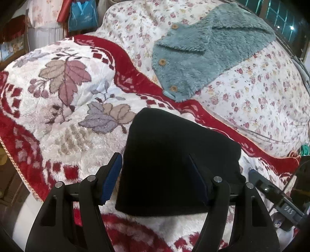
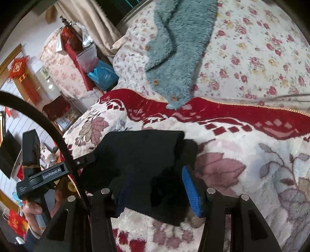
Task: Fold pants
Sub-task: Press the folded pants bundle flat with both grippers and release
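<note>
The black pants [image 1: 174,159] lie folded into a compact bundle on the red and white floral blanket [image 1: 73,108]. My left gripper [image 1: 155,174] is open, its blue pads either side of the bundle's near end, not closed on it. In the right wrist view the pants [image 2: 139,164] lie between the fingers of my right gripper [image 2: 155,186], which is open; the blue right pad [image 2: 190,193] is clear of the cloth, the left pad is hidden behind it. The left gripper's body [image 2: 48,174] shows at the left of that view.
A teal fluffy buttoned garment [image 1: 203,48] lies folded on the flowered bedsheet [image 1: 261,93] beyond the blanket. A blue bag [image 1: 83,15] and clutter stand off the bed's far left. The bed edge drops away at the left.
</note>
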`<act>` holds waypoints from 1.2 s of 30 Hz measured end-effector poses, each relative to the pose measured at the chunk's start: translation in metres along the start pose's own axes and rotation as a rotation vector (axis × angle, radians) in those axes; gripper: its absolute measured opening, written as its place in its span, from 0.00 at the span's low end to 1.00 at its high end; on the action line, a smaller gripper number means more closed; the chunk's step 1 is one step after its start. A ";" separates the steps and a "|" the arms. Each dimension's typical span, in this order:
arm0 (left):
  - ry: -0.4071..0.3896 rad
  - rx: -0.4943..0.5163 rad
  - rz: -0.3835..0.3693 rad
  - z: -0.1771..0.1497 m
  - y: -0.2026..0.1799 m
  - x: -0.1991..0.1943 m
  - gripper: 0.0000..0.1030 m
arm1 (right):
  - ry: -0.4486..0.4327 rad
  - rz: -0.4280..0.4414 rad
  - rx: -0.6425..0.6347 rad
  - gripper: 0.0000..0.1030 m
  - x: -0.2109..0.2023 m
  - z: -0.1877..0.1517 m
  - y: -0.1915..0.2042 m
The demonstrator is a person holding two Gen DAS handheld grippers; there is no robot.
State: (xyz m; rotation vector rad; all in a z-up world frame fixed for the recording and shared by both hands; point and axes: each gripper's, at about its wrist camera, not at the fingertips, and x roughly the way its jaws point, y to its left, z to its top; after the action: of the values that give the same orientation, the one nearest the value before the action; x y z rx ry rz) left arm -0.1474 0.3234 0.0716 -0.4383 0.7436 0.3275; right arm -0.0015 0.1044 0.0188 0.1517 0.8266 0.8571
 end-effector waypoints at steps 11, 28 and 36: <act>-0.072 0.070 0.038 -0.016 -0.026 -0.031 0.67 | -0.017 -0.007 -0.080 0.49 -0.005 -0.006 0.036; -0.125 0.125 0.136 -0.027 -0.045 -0.050 0.67 | -0.011 0.014 -0.108 0.50 -0.006 -0.012 0.048; -0.127 0.135 0.139 -0.030 -0.051 -0.051 0.67 | -0.021 0.020 -0.087 0.50 -0.010 -0.010 0.046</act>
State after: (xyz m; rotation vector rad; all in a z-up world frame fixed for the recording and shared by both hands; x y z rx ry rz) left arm -0.1777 0.2585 0.1016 -0.2363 0.6690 0.4291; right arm -0.0401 0.1257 0.0369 0.0929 0.7681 0.9076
